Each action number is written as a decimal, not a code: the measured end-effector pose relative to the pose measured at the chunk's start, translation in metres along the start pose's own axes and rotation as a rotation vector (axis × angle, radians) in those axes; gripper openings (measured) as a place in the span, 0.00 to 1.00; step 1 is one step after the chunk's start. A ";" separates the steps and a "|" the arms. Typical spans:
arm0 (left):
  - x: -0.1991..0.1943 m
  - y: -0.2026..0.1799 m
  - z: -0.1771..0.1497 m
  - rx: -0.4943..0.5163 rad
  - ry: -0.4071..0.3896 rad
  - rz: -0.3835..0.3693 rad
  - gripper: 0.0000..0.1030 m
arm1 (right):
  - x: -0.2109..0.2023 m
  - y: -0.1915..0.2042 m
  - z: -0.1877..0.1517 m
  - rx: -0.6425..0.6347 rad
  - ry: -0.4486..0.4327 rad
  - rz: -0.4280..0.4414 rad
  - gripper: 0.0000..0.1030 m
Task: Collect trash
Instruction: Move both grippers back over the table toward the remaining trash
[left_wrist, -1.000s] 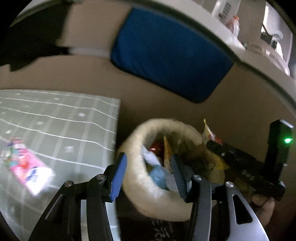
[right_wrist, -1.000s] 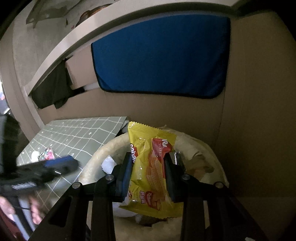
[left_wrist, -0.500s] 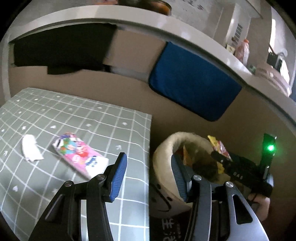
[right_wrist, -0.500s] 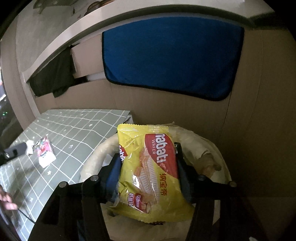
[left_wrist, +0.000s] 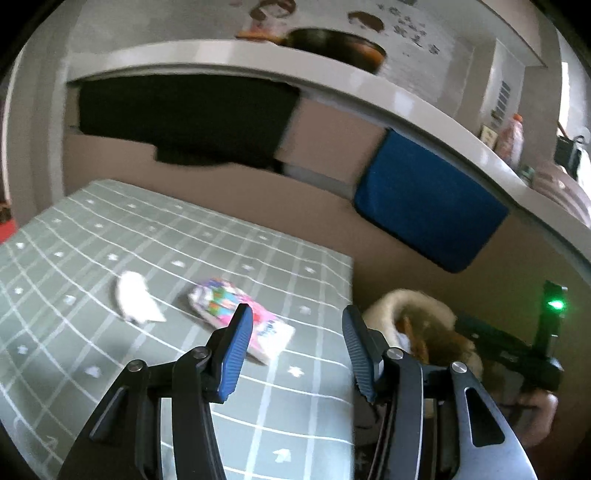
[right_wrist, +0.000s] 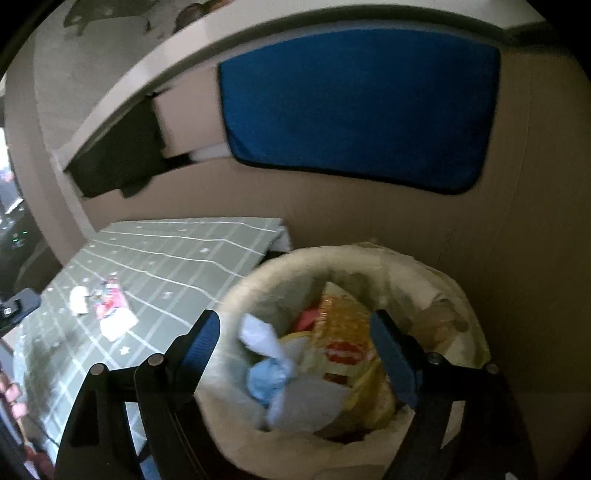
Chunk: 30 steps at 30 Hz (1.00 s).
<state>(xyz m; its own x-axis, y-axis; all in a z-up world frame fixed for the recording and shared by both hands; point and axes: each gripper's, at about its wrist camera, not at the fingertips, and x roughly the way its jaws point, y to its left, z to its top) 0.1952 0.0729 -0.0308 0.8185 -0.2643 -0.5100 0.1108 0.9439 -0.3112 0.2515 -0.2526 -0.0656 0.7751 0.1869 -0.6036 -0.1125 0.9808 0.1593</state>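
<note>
A cream trash bin (right_wrist: 240, 291) lined with a bag stands beside the green grid-patterned table (left_wrist: 110, 236). The yellow wafer packet (right_wrist: 343, 332) lies inside it among blue and white tissues (right_wrist: 273, 365). My right gripper (right_wrist: 299, 350) is open and empty above the bin. My left gripper (left_wrist: 295, 354) is open and empty over the table's right edge. A pink snack packet (left_wrist: 240, 317) lies just beyond its left finger, and a crumpled white tissue (left_wrist: 135, 301) lies left of that. The bin also shows in the left wrist view (left_wrist: 417, 302).
A cardboard wall (left_wrist: 332, 206) backs the table and bin, with a blue cloth (left_wrist: 428, 206) and a black cloth (left_wrist: 184, 118) hanging from a white shelf (left_wrist: 258, 59). The right gripper's body with a green light (left_wrist: 554, 304) is beside the bin.
My right gripper has opened and the yellow wafer packet has dropped into the bin. My left gripper has swung left from the bin toward the pink packet on the table.
</note>
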 end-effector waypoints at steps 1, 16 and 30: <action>-0.004 0.005 0.001 -0.003 -0.016 0.025 0.50 | -0.003 0.006 0.001 -0.002 -0.009 0.021 0.79; -0.052 0.103 0.010 -0.081 -0.077 0.269 0.50 | 0.013 0.138 0.007 -0.231 -0.053 0.101 0.79; 0.007 0.159 -0.005 -0.214 0.096 0.189 0.50 | 0.067 0.167 -0.009 -0.227 0.090 0.204 0.78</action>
<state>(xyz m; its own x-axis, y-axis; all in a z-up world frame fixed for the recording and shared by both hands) 0.2159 0.2204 -0.0877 0.7553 -0.1149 -0.6452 -0.1683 0.9175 -0.3604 0.2790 -0.0756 -0.0857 0.6655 0.3752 -0.6452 -0.4037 0.9080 0.1116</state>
